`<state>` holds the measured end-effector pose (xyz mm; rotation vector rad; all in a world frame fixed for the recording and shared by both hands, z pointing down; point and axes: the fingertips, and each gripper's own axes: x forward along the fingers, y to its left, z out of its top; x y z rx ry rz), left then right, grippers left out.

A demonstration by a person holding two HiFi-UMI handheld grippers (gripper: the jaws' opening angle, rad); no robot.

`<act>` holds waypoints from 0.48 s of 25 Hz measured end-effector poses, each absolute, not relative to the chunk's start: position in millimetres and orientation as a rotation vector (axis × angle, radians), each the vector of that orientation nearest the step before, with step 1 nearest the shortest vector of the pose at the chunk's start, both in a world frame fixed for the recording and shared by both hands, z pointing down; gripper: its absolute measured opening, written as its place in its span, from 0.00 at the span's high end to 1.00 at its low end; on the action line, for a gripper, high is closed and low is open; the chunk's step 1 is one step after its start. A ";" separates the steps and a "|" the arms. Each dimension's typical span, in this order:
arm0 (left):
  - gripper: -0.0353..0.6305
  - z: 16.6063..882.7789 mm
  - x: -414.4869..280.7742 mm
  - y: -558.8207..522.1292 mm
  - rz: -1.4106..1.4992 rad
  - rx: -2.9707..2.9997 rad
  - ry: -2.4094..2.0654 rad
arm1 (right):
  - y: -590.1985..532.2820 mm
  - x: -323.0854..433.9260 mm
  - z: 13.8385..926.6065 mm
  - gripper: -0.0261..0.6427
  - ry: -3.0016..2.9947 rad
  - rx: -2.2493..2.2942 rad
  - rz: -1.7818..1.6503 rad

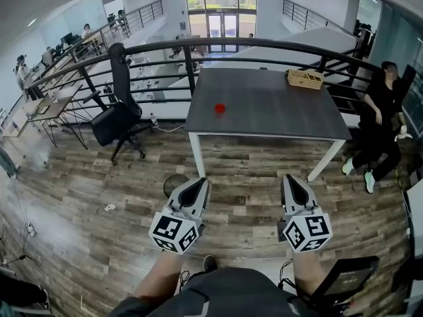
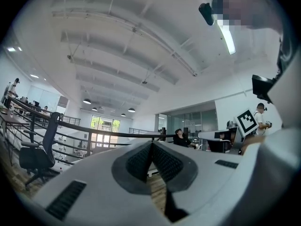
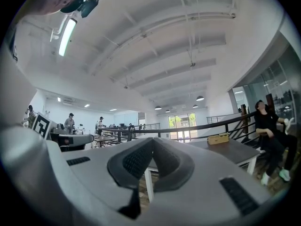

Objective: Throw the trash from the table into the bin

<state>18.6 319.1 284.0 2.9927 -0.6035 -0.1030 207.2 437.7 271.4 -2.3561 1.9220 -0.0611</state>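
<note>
— While both tongs sit low in the frame, where is the trash?
— Small red piece of trash (image 1: 219, 108), left of centre on the dark grey surface (image 1: 277, 111), upper middle of the head view. Well apart from both tongs.
— Anything else up there?
— Wooden tray (image 1: 305, 78), upper right corner of the surface, close to the black railing (image 1: 264, 43).
— Bin?
— Dark round bin (image 1: 174, 183) on the wood floor (image 1: 79, 197), near the surface's lower left leg, just left of the tip of the left tongs (image 1: 200, 183).
— State of the left tongs?
— Pressed together, pads meeting at the tip, nothing between them. They point up the frame.
— And the right tongs (image 1: 291, 178)?
— Likewise closed tip to tip, pinching nothing. Lower right of centre, beside the left pair with floor showing between.
— Surroundings?
— Black office chair (image 1: 120, 114) left of the surface. Seated person in black (image 1: 379, 114) at the right edge. White scrap (image 1: 110, 207) on the floor, lower left.
</note>
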 end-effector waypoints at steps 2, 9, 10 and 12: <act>0.93 284.4 16.5 311.6 -0.107 3.000 -0.594 | 429.2 202.6 273.3 0.95 1.927 -2.360 -0.069; 0.93 282.9 -1.3 280.3 -0.149 3.015 -0.524 | 392.8 175.9 271.9 0.95 1.933 -2.388 -0.064; 0.93 284.2 -4.8 274.7 -0.154 3.015 -0.514 | 388.2 173.0 272.3 0.95 1.926 -2.396 -0.064; 0.93 287.2 -11.5 263.5 -0.166 3.008 -0.498 | 380.4 168.5 272.6 0.95 1.914 -2.415 -0.058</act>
